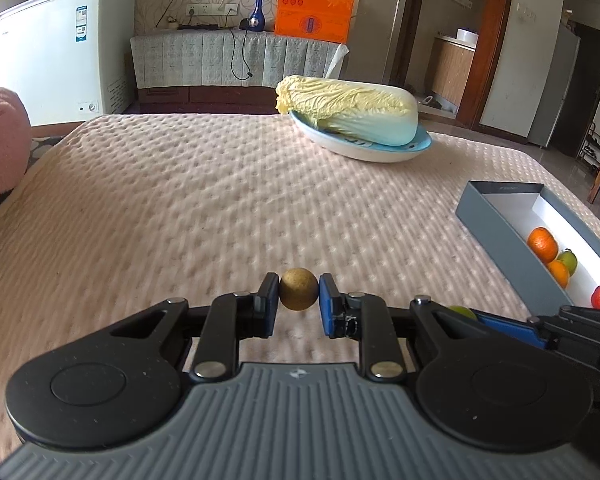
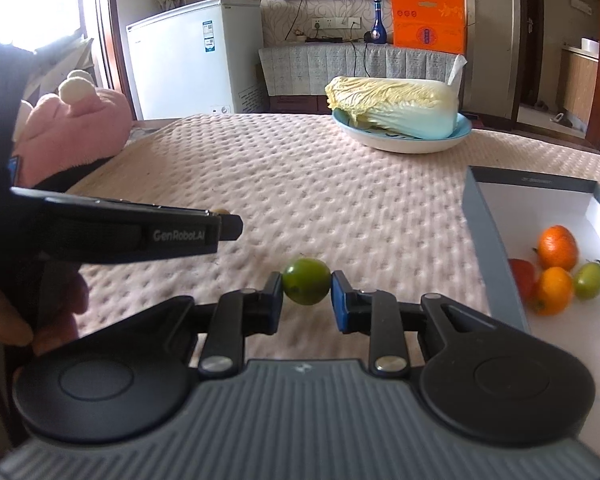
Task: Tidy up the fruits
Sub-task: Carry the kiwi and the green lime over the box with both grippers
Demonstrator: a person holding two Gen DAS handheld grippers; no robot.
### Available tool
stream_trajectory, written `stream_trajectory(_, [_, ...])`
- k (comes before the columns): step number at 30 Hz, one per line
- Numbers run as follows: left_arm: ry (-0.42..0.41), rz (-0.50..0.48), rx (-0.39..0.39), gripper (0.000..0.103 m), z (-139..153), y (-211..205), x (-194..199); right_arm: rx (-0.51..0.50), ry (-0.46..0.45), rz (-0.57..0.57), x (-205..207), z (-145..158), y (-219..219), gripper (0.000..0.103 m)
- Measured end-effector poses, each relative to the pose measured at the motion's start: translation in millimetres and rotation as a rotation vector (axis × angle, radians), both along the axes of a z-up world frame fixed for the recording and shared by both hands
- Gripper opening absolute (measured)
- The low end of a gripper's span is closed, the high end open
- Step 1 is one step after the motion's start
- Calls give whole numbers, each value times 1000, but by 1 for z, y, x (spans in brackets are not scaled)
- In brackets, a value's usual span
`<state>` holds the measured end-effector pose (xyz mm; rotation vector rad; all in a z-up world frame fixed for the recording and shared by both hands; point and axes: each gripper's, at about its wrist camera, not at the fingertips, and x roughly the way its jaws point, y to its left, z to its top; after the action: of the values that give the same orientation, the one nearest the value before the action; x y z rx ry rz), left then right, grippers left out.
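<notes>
The left gripper (image 1: pixel 299 294) is clamped on a brown round fruit (image 1: pixel 299 294) (low centre of frame); the right gripper (image 2: pixel 306 286) pinches a green fruit (image 2: pixel 306 286). The grey box (image 2: pixel 490 240) at right holds oranges (image 2: pixel 557 247).

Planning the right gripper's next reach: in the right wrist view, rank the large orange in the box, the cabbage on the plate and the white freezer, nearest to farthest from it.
From the right gripper:
1. Large orange, in the grey box, right.
2. Pale napa cabbage, on the blue plate, ahead.
3. White chest freezer, against the far wall, left.
</notes>
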<state>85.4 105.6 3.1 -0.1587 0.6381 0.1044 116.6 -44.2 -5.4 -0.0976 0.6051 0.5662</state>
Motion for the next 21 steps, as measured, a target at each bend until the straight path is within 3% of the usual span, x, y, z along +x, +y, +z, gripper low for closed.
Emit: stream_trajectory(21, [-31,-66,7,25,31,-80,-8,45,-72,-75,-58,46,-87,29])
